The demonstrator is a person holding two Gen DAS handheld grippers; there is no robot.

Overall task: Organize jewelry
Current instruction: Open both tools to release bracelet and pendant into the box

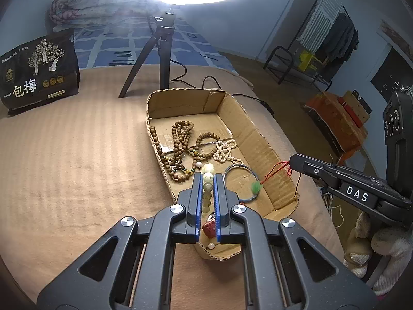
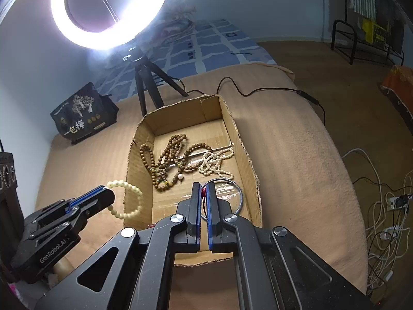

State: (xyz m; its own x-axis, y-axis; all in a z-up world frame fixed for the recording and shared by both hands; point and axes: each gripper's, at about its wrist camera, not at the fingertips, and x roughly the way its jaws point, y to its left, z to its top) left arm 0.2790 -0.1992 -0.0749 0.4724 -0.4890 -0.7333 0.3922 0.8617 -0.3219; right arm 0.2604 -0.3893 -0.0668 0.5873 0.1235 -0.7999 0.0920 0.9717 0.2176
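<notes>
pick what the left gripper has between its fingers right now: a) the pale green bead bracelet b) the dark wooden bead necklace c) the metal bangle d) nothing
a: the left gripper is shut on the pale green bead bracelet, which the right wrist view shows hanging as a loop near the left wall of the cardboard box, while the wooden beads and the metal bangle lie in the box.

Brown wooden beads [image 2: 165, 162] and cream beads [image 2: 216, 164] lie in a tan cardboard box [image 2: 249, 160]. The pale yellow-green bracelet [image 2: 127, 201] hangs by blue-padded black jaws. The blanket [image 1: 77, 160] is beige with faint stripes; the bag [image 1: 38, 75] is black with white trees.
</notes>
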